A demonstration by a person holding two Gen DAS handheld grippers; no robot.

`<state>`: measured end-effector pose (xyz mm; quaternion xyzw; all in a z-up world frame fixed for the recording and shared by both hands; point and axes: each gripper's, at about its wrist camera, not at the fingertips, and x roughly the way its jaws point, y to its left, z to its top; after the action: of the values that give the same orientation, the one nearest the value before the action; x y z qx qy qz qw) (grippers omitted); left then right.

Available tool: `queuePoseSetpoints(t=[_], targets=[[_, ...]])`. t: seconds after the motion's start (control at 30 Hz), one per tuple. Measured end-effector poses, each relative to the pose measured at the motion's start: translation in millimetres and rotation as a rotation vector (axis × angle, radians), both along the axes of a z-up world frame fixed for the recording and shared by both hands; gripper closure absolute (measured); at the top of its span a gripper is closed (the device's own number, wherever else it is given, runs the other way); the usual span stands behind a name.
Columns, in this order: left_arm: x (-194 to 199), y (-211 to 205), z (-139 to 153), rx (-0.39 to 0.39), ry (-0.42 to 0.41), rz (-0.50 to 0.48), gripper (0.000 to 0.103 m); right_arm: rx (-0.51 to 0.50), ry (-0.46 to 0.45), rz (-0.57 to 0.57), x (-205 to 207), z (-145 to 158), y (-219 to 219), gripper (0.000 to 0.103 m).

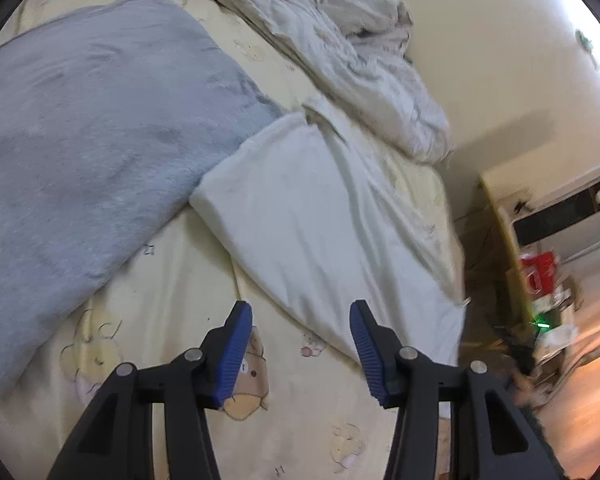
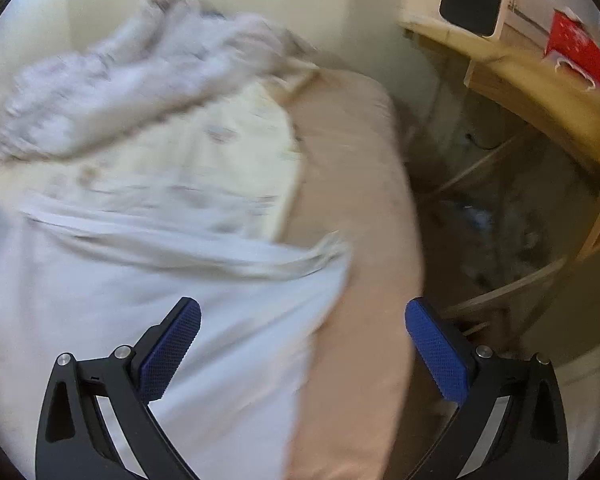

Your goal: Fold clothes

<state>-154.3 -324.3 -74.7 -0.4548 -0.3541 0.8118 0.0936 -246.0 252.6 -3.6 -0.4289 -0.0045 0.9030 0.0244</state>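
Two hand-held grippers are seen empty: left hand-held gripper (image 1: pixel 301 354) half open, right hand-held gripper (image 2: pixel 302 354) wide. The white garment (image 1: pixel 320 216) lies on the bed (image 1: pixel 172 280), just ahead of the left, its long axis judged diagonal toward the bed's edge.

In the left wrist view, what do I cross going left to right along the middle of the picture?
Grey fleecy blanket → folded white cloth lying on the pale yellow cartoon-print bedsheet → edge of the bed → wooden desk with a red box against the wall.
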Motion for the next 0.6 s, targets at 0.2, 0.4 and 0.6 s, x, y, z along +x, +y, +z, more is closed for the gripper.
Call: queuePoseSetpoints(t=[0.2, 0.4, 0.6], targets=[[-13.7, -1.9, -23.8, -0.016, -0.035, 0.048, 0.051, -0.432, 0.048, -0.066, 110.4, -1.1, -16.3, 0.000], [-26.0, -11.9, -44.4, 0.002, -0.028, 0.115, 0.051, -0.704, 0.028, -0.283, 190.5, -49.0, 6.3, 0.002], [-47.2, -34.5, -59.5, 0.069, -0.014, 0.207, 0.052, -1.107, 0.031, -0.488, 220.4, -114.2, 41.6, 0.003]])
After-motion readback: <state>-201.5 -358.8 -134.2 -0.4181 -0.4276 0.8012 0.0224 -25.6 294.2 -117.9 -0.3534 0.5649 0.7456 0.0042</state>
